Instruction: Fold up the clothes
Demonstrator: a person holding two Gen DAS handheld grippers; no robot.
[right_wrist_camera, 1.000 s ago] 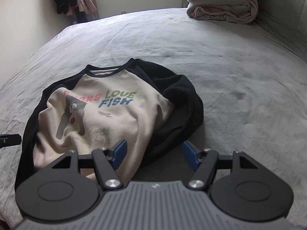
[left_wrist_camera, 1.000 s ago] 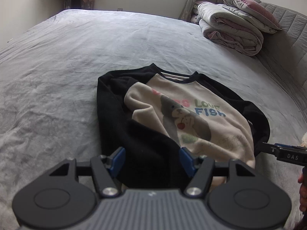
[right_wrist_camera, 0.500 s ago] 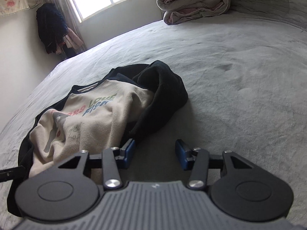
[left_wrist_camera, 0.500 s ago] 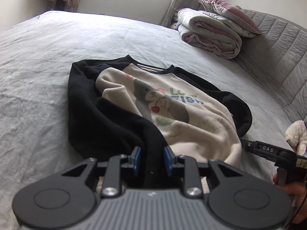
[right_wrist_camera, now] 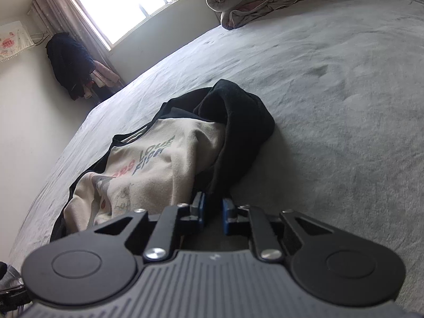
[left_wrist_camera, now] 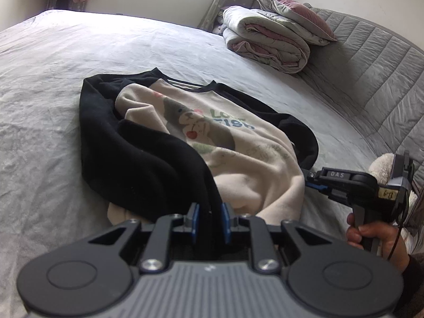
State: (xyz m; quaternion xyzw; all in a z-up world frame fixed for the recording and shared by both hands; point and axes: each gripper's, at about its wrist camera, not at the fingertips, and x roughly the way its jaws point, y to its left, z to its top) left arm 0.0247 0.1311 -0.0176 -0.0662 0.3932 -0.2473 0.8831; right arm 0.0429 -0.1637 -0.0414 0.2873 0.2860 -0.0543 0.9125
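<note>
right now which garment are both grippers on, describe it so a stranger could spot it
On the wide grey bed, nearer than the rolled quilt by the headboard, lies one cream sweatshirt with black sleeves. Only it carries a grey animal print and the words LOVE FISH.

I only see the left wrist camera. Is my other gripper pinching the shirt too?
Observer: Yes. In the right wrist view the right gripper is shut on the sweatshirt, on its black sleeve.
Operator: Is that sleeve flat?
Observer: No, it is bunched into a raised hump on the bed cover.
Operator: Anything on the wall?
Observer: A small picture hangs left of the window.
</note>
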